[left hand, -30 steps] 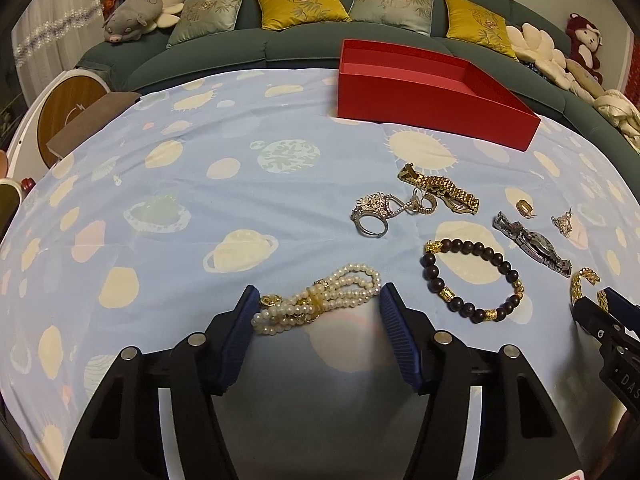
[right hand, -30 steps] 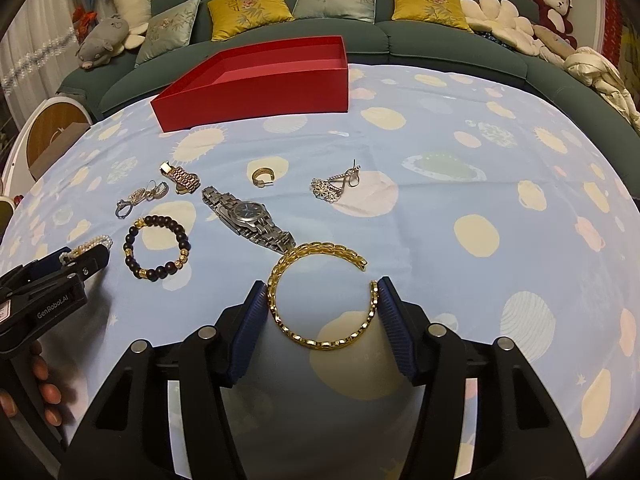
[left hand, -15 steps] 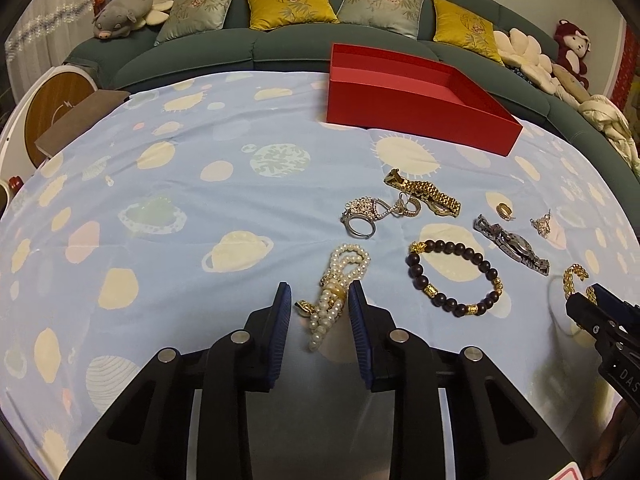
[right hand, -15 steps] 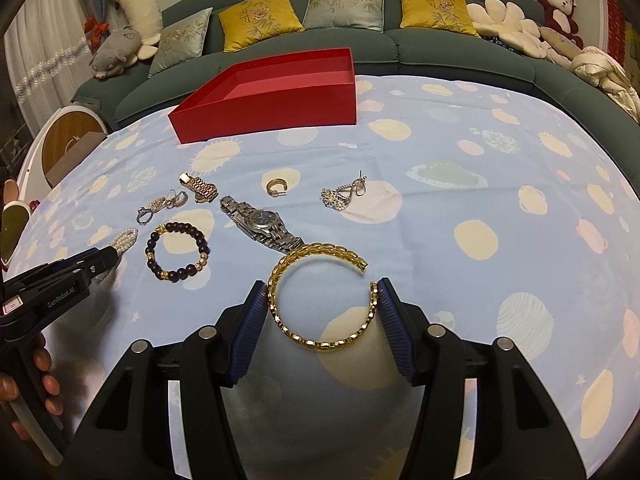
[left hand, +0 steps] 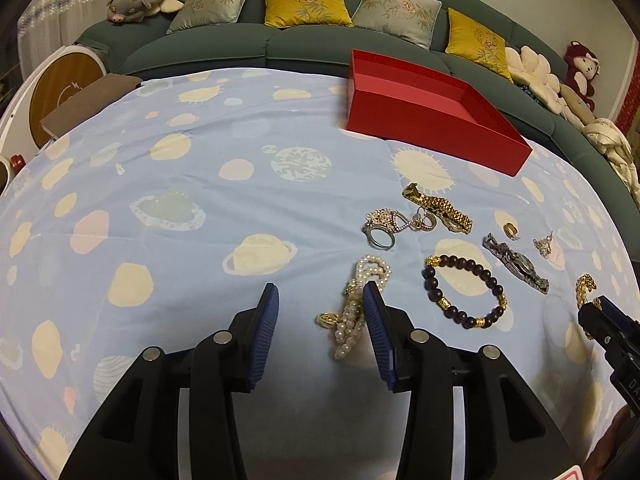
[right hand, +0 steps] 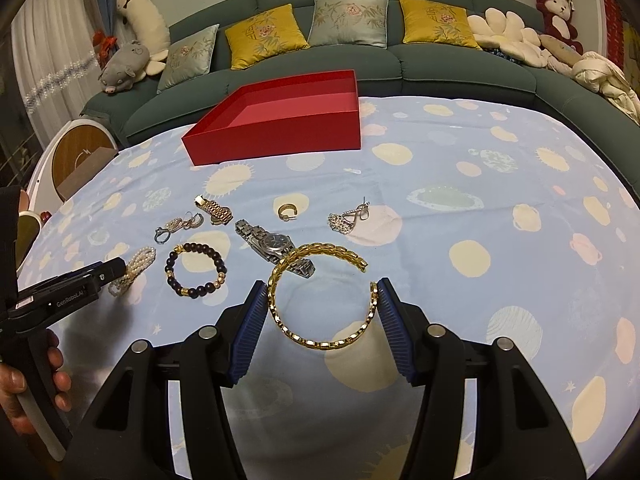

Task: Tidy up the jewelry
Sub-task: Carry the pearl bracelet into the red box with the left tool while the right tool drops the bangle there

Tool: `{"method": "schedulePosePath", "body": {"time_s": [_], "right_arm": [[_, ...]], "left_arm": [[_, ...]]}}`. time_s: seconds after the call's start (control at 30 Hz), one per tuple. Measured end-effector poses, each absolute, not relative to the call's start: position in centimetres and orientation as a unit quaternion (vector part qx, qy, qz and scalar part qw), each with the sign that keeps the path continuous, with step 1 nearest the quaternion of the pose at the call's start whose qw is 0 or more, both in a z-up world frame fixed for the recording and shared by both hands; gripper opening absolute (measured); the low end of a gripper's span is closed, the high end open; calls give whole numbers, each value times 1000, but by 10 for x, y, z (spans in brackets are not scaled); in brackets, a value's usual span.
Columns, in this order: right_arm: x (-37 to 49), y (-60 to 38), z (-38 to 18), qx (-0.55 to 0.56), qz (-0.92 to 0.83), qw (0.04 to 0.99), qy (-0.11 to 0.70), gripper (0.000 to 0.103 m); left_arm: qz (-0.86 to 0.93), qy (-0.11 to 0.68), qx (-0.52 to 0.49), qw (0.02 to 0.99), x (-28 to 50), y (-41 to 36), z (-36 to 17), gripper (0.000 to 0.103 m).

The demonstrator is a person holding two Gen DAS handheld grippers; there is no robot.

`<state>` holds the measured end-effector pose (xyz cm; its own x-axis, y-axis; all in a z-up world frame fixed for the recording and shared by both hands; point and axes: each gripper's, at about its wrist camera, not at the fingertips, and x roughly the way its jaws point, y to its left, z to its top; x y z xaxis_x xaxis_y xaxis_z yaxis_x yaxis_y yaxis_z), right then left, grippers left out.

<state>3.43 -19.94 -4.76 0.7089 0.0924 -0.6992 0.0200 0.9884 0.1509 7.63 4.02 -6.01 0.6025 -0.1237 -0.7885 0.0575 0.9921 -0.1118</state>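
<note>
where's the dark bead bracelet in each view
Left wrist view: the dark bead bracelet lies right of centre, just right of the pearl bracelet.
Right wrist view: the same bracelet lies left of centre, left of the silver watch.
Shared landmark: the red box, beyond the jewelry.

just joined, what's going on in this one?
A person is sorting jewelry on a table with tongs in each hand. The left tongs are open, and the pearl bracelet lies against the right finger, not gripped. The right tongs are open around the gold bangle, which lies on the cloth. The red box at the back looks empty; the other pieces lie loose on the cloth.
</note>
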Motion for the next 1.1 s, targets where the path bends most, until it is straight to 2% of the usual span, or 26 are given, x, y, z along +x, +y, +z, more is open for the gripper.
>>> {"method": "schedulePosePath", "body": {"time_s": [0.13,0.2,0.3,0.33,0.37,0.43,0.47,0.5,0.77,0.93,1.1], "right_arm": [[35,-197,-47,73,24,921,381,54],[34,-197,-47,75,23,921,381,54],[33,-200,-48,78,21,920,383,54],[33,-201,-49,78,20,920,384,54],[33,-202,-49,79,19,920,384,54],[31,-204,-48,80,17,920,383,54],[31,-206,-48,81,16,920,382,54],[31,-207,-47,82,16,920,382,54],[30,-210,-43,85,17,922,377,54],[35,-211,-24,90,20,929,358,54],[62,-210,20,95,38,939,329,54]], "left_arm": [[-66,444,-32,893,76,30,-61,47],[-72,441,-23,894,75,24,-60,57],[-69,450,-9,890,79,20,-68,56],[-68,442,-1,894,77,19,-68,55],[-67,441,6,895,77,17,-68,45],[-67,440,11,896,76,17,-68,34],[-66,439,10,896,76,17,-67,24],[-69,440,8,896,75,18,-67,20],[-74,424,-1,903,64,21,-53,15],[-91,395,-37,913,67,28,-12,15],[-109,345,-41,931,87,25,43,15]]}}
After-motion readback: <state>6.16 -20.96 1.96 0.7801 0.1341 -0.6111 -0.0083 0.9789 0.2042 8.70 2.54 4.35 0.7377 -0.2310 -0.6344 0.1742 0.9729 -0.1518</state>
